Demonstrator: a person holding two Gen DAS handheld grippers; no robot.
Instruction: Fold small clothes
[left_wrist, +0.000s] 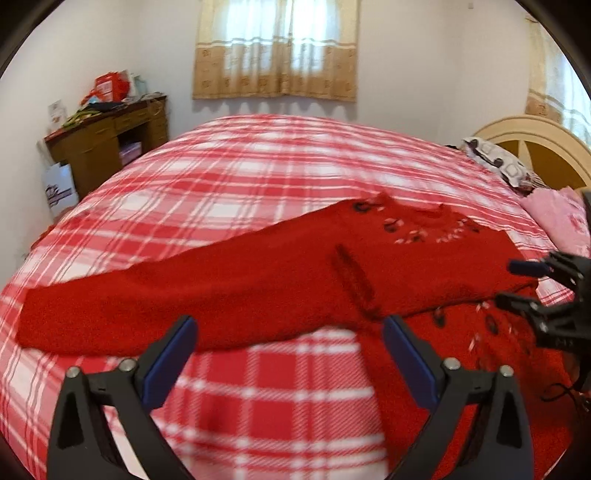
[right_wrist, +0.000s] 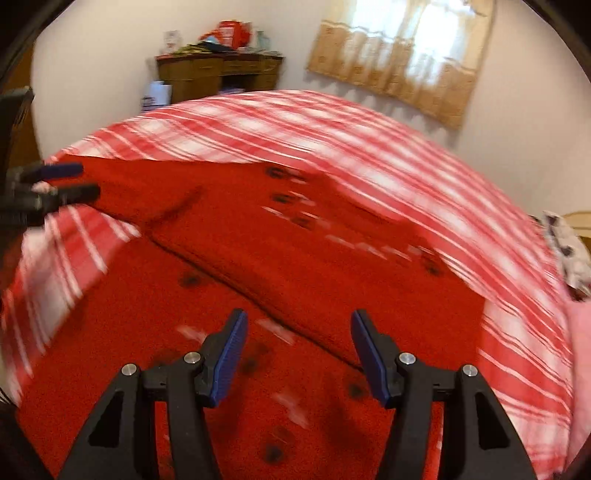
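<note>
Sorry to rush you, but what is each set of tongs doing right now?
Left tongs: open, holding nothing, over the red sweater.
Right tongs: open, empty, above the sweater.

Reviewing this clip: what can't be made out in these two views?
- Right wrist view: motion blur smears the red sweater's embroidery and the plaid bedspread.
- Left wrist view: frame edge cuts off the right gripper; the left gripper covers the bedspread below.
- Desk clutter: too small.
</note>
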